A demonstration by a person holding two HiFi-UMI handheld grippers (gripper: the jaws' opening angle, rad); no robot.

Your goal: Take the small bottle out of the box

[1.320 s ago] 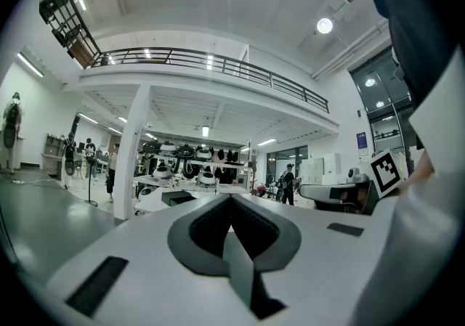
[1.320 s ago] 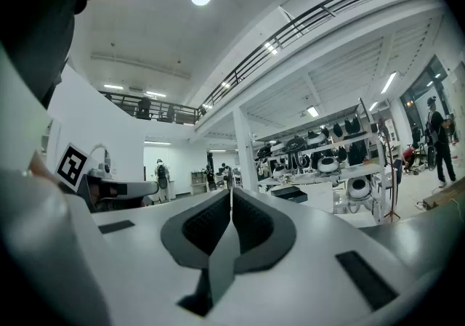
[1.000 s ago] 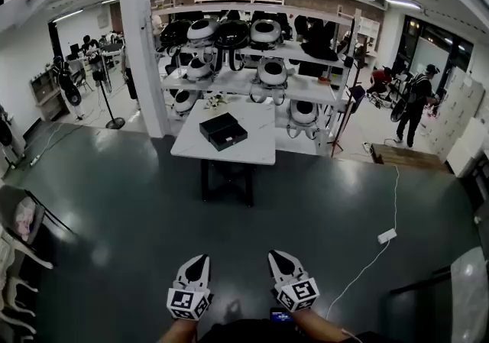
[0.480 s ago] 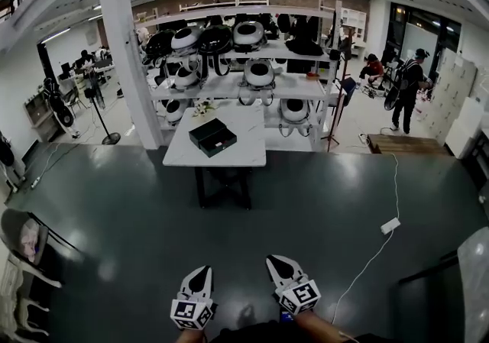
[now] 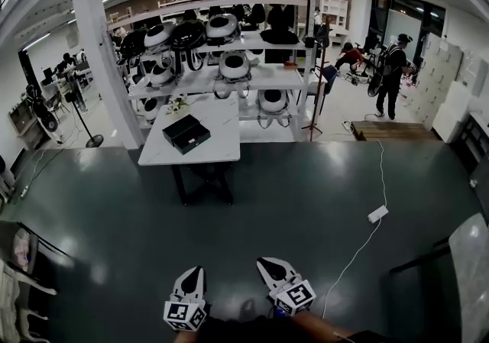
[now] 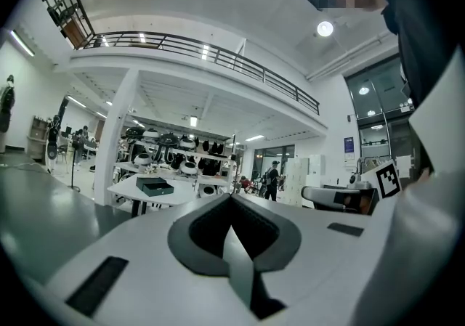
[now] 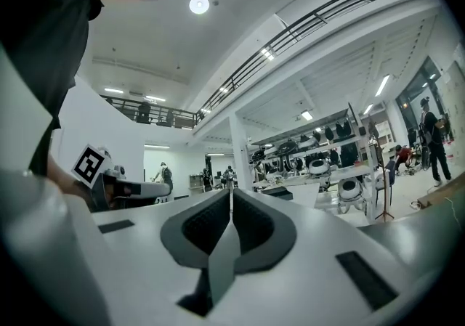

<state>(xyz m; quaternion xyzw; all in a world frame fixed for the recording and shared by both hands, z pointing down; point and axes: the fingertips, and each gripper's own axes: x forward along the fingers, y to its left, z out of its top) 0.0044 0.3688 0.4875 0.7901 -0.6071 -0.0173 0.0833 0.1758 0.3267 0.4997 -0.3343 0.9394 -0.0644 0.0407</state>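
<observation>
Both pressed together and empty: left tool (image 5: 191, 274), right tool (image 5: 266, 265). The box (image 5: 186, 133) sits on the desk (image 5: 218, 152), well apart and roughly straight ahead of the left tool, so left is marginally nearer. The small bottle is unseen, presumably inside.

The dark green floor (image 5: 267, 181) is smooth and glossy, mirroring the ceiling lights. At the far left, the white tabletop (image 5: 225, 135) looks smooth with a dull sheen, and the flat black box (image 5: 186, 133) on it is matt. The left gripper (image 5: 192, 270) and right gripper (image 5: 264, 262) have matt white plastic shells with dark grey, rubbery-looking pads. At the far right, a low pallet (image 5: 386, 130) looks like bare wood. The rounded white shells (image 5: 233, 65) on the far shelves (image 5: 279, 74) are glossy.
</observation>
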